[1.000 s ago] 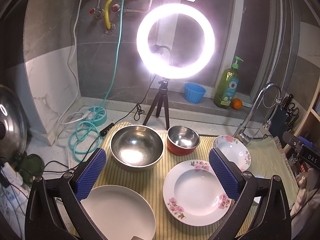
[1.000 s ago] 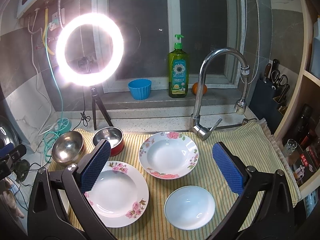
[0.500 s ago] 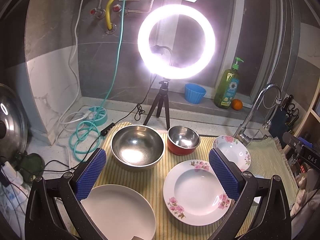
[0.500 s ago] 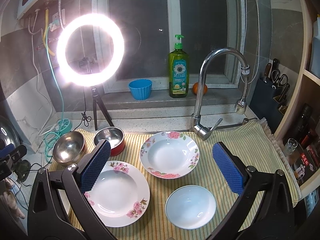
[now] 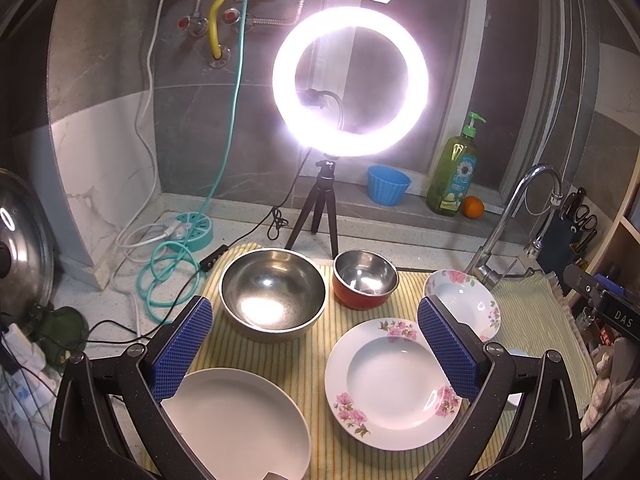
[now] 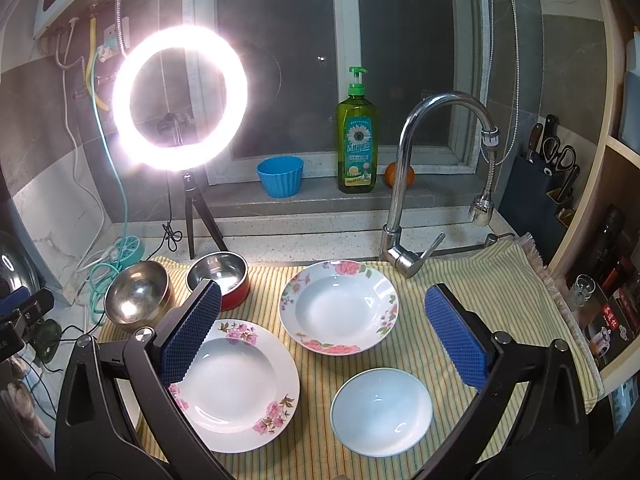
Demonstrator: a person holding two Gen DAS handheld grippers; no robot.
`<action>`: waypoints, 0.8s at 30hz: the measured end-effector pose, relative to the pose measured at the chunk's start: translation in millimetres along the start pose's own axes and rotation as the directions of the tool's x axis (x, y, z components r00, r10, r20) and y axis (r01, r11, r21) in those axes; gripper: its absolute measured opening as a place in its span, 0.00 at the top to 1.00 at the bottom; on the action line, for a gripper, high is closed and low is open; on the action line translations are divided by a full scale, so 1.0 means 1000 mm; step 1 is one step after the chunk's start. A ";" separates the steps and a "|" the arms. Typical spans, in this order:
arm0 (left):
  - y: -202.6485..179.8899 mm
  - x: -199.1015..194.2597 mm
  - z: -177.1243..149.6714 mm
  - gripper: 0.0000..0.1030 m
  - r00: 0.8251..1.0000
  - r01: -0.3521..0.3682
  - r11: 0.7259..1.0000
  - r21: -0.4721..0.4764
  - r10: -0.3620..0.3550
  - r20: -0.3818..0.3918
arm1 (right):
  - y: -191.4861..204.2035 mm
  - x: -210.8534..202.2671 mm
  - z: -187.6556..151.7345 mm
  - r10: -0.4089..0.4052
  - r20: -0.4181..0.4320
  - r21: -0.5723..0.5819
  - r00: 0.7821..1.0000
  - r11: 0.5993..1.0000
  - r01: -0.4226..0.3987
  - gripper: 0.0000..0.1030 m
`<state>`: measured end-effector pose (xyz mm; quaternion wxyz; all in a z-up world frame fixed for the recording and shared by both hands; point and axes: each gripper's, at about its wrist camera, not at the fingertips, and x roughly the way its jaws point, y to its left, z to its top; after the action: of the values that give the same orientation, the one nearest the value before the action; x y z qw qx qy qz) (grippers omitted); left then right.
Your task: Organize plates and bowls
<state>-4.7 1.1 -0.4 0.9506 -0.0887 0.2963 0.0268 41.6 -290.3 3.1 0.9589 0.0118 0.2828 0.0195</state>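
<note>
On a striped yellow mat (image 5: pixel 308 356) lie a large steel bowl (image 5: pixel 273 292), a small red-sided steel bowl (image 5: pixel 365 278), a plain white plate (image 5: pixel 240 424), a near floral plate (image 5: pixel 390 382) and a far floral plate (image 5: pixel 460 300). In the right wrist view I see the far floral plate (image 6: pixel 340 306), the near floral plate (image 6: pixel 236 386), a small white dish (image 6: pixel 382 410), the red bowl (image 6: pixel 222 274) and the steel bowl (image 6: pixel 136 294). My left gripper (image 5: pixel 316 350) is open and empty above the mat's front. My right gripper (image 6: pixel 324 336) is open and empty above the plates.
A lit ring light on a tripod (image 5: pixel 348 84) stands behind the bowls. A faucet (image 6: pixel 420 184) rises at the back right. A soap bottle (image 6: pixel 356 140), a blue cup (image 6: pixel 280 176) and an orange (image 6: pixel 398 176) sit on the sill. Teal cable coils (image 5: pixel 168 268) lie left. A knife block (image 6: pixel 548 176) stands right.
Both views shift very slightly; the right gripper has drifted a little to the left. Nothing was grasped or released.
</note>
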 end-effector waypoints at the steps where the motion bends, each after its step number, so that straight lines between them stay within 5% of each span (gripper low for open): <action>1: 0.000 0.000 0.000 0.01 1.000 0.000 1.000 0.000 0.000 0.000 | 0.000 0.000 0.000 0.001 0.000 0.000 1.000 1.000 -0.001 0.00; 24: -0.001 0.003 -0.003 0.01 1.000 0.006 1.000 -0.007 -0.006 -0.011 | 0.000 0.003 -0.006 0.001 -0.013 0.001 1.000 1.000 -0.001 0.00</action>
<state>-4.1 -0.3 -4.1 0.9488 -0.0930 0.3009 0.0245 41.1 -290.5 -3.5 0.9570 0.0124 0.2892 0.0198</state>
